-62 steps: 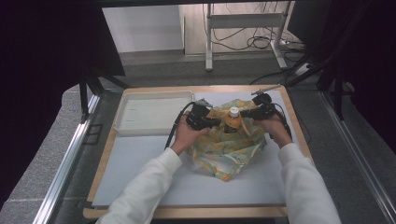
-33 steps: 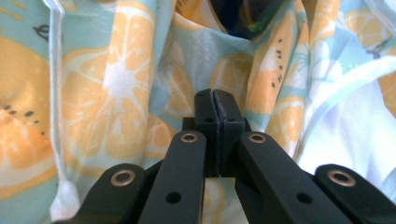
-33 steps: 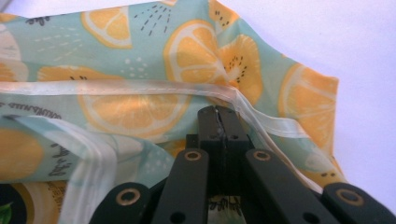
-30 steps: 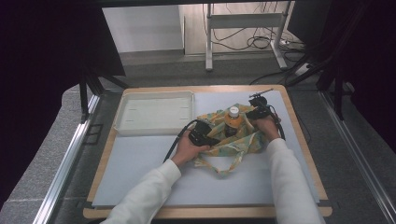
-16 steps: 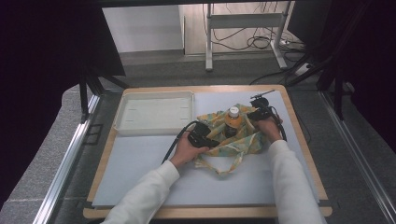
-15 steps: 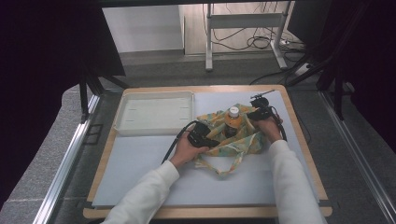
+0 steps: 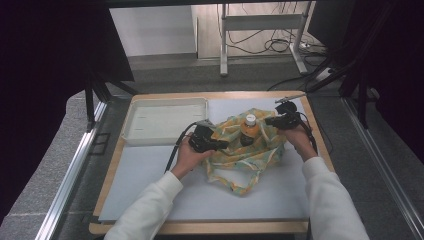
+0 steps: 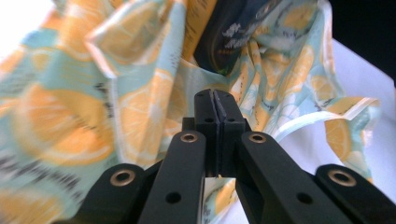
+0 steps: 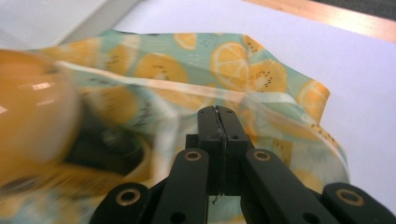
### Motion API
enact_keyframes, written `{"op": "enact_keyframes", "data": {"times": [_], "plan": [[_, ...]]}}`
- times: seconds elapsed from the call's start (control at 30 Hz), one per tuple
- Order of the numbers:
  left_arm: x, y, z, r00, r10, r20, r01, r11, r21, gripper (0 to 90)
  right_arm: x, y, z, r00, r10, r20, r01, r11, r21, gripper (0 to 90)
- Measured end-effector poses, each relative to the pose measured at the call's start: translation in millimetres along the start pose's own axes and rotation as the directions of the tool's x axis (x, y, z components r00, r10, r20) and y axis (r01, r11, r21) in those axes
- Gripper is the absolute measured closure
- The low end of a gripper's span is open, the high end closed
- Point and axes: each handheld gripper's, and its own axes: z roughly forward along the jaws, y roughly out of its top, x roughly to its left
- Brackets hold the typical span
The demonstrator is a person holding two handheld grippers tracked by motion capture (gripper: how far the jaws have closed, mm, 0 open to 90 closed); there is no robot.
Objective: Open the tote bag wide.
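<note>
No legible text anywhere. The bottle (image 7: 249,131) has a dark label band with pale lettering (image 8: 232,32), seen in the left gripper view, but it is blurred and partly behind the cloth, unreadable. The citrus-print cloth (image 7: 250,160) carries small dark marks among the orange slices (image 9: 243,60); they look like print pattern or tiny script, too small and soft to read. No brand, number or sign can be made out on the white tray (image 7: 165,120).
</note>
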Motion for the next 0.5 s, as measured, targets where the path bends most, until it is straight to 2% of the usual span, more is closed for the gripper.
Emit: {"op": "enact_keyframes", "data": {"times": [0.07,0.13,0.2,0.3,0.5], "plan": [[-2.0,-0.7,-9.4,0.9998,-0.016,0.010,0.016,0.9997,-0.020,89.9,5.3,-0.9,-9.8,0.9998,-0.018,-0.006,0.017,1.000,-0.012,89.0],[-6.6,-1.2,-18.5,1.0000,-0.004,-0.003,0.004,0.9994,-0.034,89.7,11.1,-1.9,-17.7,0.9992,-0.035,-0.018,0.034,0.999,-0.019,89.0],[-10.3,-2.6,-26.6,0.9999,-0.010,-0.001,0.010,0.9989,-0.046,89.6,16.9,-3.5,-23.6,0.9984,-0.049,-0.030,0.048,0.999,-0.024,89.0],[-16.1,-6.0,-36.9,0.9996,0.005,-0.027,-0.006,0.9986,-0.053,89.1,23.7,-7.6,-29.3,0.9970,-0.064,-0.043,0.063,0.998,-0.021,89.0],[-20.6,-20.0,-48.4,0.9979,0.005,-0.064,-0.009,0.9987,-0.050,86.0,31.2,-18.6,-35.4,0.9942,-0.083,-0.069,0.082,0.997,-0.017,88.3]]}}
